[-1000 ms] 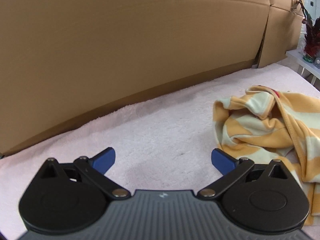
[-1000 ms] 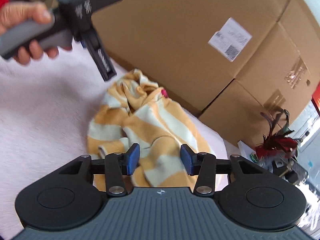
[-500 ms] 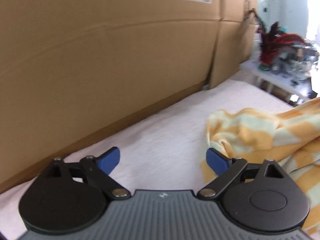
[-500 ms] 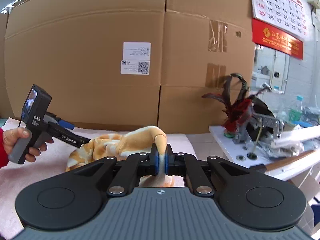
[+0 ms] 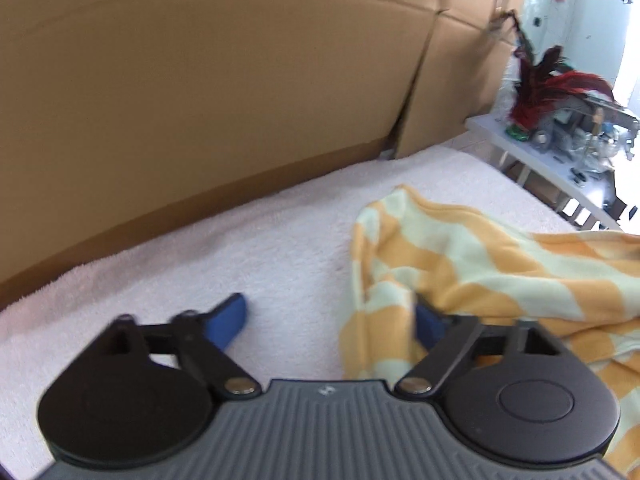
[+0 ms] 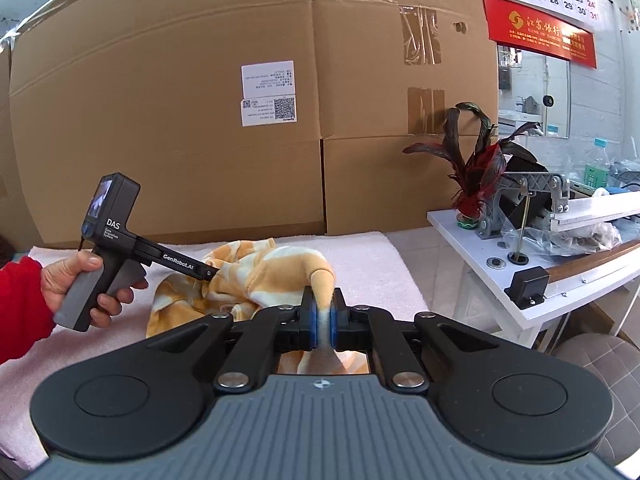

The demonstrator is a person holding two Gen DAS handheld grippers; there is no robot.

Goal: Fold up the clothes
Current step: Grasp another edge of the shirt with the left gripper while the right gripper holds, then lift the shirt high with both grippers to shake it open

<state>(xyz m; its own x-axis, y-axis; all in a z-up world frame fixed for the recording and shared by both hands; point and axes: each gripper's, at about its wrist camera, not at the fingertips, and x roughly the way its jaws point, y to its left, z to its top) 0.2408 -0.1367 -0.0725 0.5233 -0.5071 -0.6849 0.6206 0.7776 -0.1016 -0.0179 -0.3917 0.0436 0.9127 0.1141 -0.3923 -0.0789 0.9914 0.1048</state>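
My right tongs [image 6: 323,322] clamp the orange-and-cream striped cotton garment [image 5: 472,264], which stretches along the pink-towelled desk [image 5: 240,256] toward my closing left tongs [image 5: 328,320], cloth between them.

A: What does the garment [image 5: 472,264] look like?
B: Orange and pale cream in broad stripes, soft and crumpled; unfolded.
A: Where does it lie?
B: In the left wrist view it fills the 3 to 4 o'clock part, heaped on the pink fleecy cover [image 5: 248,256]; in the right wrist view one fold rises in a peak at centre.
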